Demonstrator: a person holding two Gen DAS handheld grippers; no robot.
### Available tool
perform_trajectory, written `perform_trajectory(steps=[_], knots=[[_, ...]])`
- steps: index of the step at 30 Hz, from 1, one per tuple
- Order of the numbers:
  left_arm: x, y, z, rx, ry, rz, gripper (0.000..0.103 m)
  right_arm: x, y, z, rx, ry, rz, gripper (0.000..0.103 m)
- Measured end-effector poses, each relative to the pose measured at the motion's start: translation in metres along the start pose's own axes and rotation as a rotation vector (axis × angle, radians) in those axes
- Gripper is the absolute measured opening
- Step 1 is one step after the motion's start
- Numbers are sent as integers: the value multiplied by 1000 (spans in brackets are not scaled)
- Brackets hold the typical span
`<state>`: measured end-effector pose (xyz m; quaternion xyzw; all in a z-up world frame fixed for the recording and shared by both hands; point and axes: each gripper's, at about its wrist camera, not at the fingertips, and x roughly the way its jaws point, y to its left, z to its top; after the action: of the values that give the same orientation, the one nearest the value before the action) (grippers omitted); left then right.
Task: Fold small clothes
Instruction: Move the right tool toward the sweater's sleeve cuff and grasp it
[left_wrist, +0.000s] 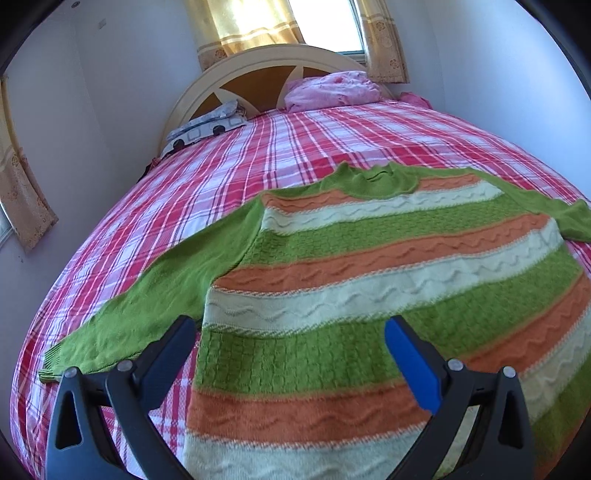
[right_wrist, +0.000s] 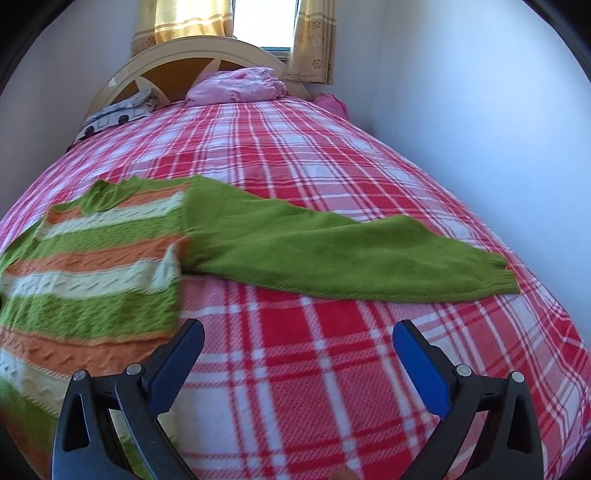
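A small knitted sweater (left_wrist: 369, 266) with green, orange and cream stripes lies flat and face up on the bed, both green sleeves spread out. Its left sleeve (left_wrist: 147, 302) reaches toward the bed's left edge. In the right wrist view the sweater body (right_wrist: 92, 266) is at the left and the right sleeve (right_wrist: 332, 254) stretches across to the right. My left gripper (left_wrist: 290, 332) is open and empty, hovering over the sweater's lower left part. My right gripper (right_wrist: 298, 336) is open and empty over bare bedspread, just right of the sweater's hem.
The bed has a red and white plaid spread (right_wrist: 332, 369). At the head lie a pink bundle (left_wrist: 332, 90) and a patterned pillow (left_wrist: 207, 127) against a cream headboard (left_wrist: 221, 70). White walls close in on both sides; curtains (left_wrist: 240, 26) hang behind.
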<state>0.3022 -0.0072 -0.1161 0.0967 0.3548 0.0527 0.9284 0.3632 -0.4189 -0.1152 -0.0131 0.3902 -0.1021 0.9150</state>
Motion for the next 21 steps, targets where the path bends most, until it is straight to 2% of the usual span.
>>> perform_trajectory(steps=[11,17,21], knots=[[30,-1,8,-26,47,30,103,29,-63,15,89,13,-93,102],[35,-1,6,-25,57,37,103,41,-92,17,141,26,-105,102],[35,-2,6,-21,57,38,103,53,-115,17,218,55,-89,102]])
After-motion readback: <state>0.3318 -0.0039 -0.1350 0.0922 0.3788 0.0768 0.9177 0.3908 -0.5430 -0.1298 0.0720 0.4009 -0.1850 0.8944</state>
